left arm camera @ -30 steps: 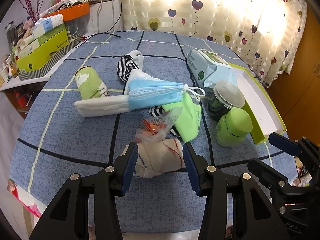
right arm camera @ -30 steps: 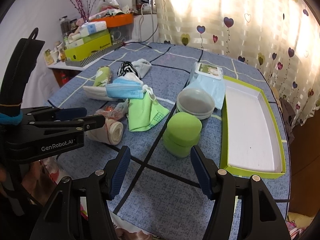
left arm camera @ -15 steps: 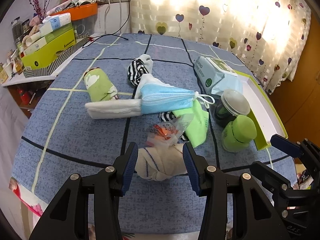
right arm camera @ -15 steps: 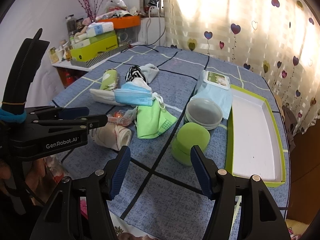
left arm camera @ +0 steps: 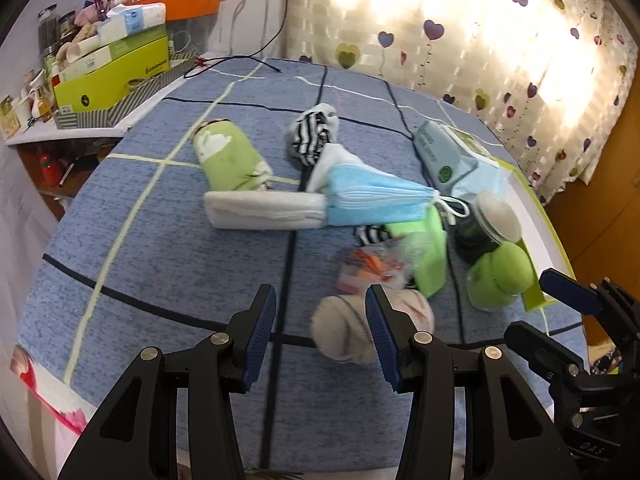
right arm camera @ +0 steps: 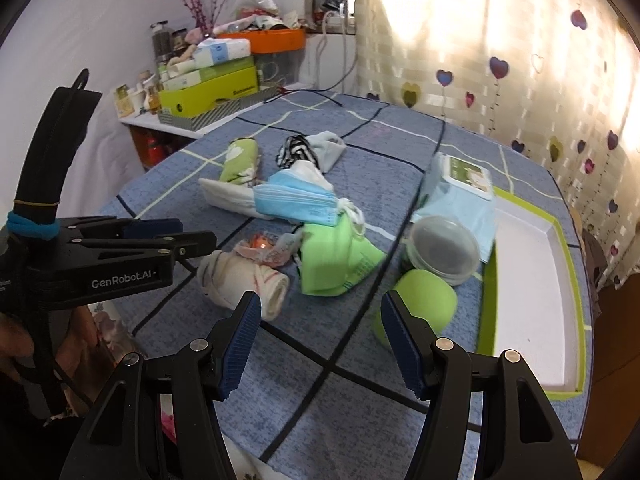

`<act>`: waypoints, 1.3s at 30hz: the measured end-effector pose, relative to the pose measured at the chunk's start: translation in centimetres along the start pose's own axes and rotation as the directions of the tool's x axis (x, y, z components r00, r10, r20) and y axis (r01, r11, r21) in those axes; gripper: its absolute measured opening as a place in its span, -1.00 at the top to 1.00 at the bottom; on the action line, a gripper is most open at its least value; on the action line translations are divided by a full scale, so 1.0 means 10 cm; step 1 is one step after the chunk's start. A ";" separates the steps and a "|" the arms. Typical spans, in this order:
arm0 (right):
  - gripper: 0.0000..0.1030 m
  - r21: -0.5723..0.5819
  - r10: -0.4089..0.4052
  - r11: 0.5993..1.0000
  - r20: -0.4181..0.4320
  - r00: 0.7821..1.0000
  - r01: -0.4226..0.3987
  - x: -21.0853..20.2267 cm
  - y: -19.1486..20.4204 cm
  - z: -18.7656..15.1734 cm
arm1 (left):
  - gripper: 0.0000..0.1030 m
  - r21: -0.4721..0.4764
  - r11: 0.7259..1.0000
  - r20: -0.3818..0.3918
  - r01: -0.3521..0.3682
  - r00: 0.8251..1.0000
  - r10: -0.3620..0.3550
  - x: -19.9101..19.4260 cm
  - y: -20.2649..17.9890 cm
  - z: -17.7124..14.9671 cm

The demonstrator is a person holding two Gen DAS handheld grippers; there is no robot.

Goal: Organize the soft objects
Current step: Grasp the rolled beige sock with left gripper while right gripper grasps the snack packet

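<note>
Since rolled sock (left arm camera: 372, 328) lies crosswise just right of my wide-open left claw (left arm camera: 320, 336), it's nearer than empty, open right claw (right arm camera: 320, 336).

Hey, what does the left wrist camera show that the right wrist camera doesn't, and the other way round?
Only the left wrist view shows the left gripper head-on, open, empty, with the rolled white sock partly behind one finger.

Only the right wrist view shows the whole inside of the green tray, and a hand on the left gripper's handle.

Both show the blue mask, green mask, wipes pack and green jar.
</note>
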State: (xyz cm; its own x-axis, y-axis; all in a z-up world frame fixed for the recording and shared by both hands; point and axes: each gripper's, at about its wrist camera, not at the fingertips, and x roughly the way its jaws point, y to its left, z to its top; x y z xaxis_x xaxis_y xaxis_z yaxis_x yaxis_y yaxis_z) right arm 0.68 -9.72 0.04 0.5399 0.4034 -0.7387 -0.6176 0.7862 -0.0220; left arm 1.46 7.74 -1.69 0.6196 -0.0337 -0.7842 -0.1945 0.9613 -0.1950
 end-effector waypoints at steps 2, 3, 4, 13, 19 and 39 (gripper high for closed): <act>-0.22 -0.018 0.020 1.000 -0.004 1.000 -0.020 0.06 0.05 0.03 | 0.07 -0.011 1.000 -0.003 0.003 1.000 -0.003 0.01 0.06 0.02; -0.22 -0.033 0.035 0.999 -0.007 0.999 -0.035 0.10 0.09 0.04 | 0.07 -0.014 1.000 -0.003 0.001 1.000 -0.001 0.02 0.09 0.02; -0.22 -0.040 0.044 0.998 -0.011 0.999 -0.044 0.14 0.10 0.05 | 0.07 -0.020 1.000 -0.004 -0.005 1.000 0.005 0.03 0.12 0.04; -0.22 0.011 0.131 0.991 -0.060 0.990 -0.131 0.54 0.18 0.27 | 0.07 -0.083 0.995 -0.001 0.063 0.998 -0.063 0.07 0.42 0.08; -0.22 0.040 0.180 0.983 -0.113 0.977 -0.177 0.84 0.24 0.39 | 0.07 -0.104 0.991 0.010 0.082 0.997 -0.082 0.09 0.56 0.08; 0.51 0.012 0.136 0.991 -0.027 0.990 -0.136 0.60 0.21 0.51 | 0.07 -0.064 0.978 0.045 0.198 0.980 -0.196 0.08 0.55 0.09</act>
State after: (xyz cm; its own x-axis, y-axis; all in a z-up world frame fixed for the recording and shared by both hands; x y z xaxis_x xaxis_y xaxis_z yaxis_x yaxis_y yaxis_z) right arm 5.52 -3.25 -1.03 0.4352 0.4935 -0.7530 -0.6780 0.7299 0.0865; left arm 1.60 13.30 -2.89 0.6790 -0.2089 -0.7038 -0.1164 0.9159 -0.3841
